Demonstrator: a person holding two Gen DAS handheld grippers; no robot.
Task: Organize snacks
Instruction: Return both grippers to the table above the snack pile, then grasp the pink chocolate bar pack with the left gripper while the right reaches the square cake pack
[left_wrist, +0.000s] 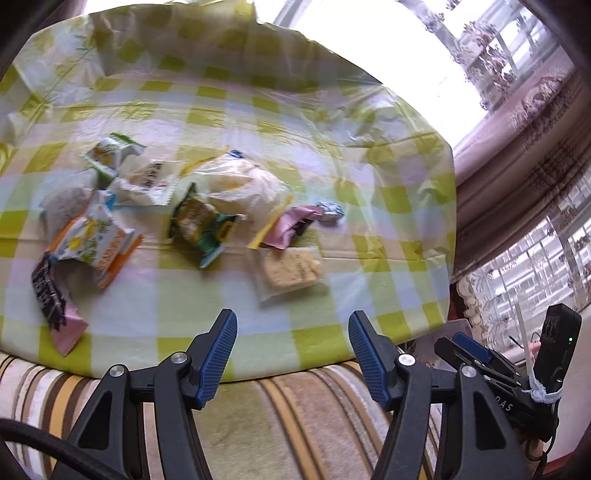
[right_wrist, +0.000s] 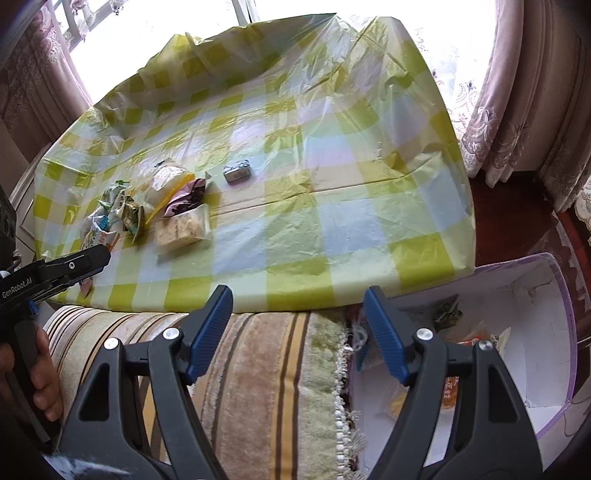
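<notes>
Several wrapped snacks lie in a loose pile (left_wrist: 192, 206) on the checked tablecloth (left_wrist: 332, 110). A clear pack of pale biscuits (left_wrist: 291, 271) lies nearest. A small silver-blue candy (left_wrist: 330, 212) sits apart to the right. The pile also shows in the right wrist view (right_wrist: 147, 206), with the biscuit pack (right_wrist: 183, 229) and the candy (right_wrist: 238, 171). My left gripper (left_wrist: 291, 336) is open and empty over the table's near edge. My right gripper (right_wrist: 299, 314) is open and empty, over the sofa edge beside a white box (right_wrist: 546, 332) that holds a few snacks.
A striped sofa cushion (right_wrist: 258, 369) runs along the table's near edge. Curtains (right_wrist: 524, 92) and bright windows stand behind and to the right. The right gripper shows at the far right of the left wrist view (left_wrist: 480, 362).
</notes>
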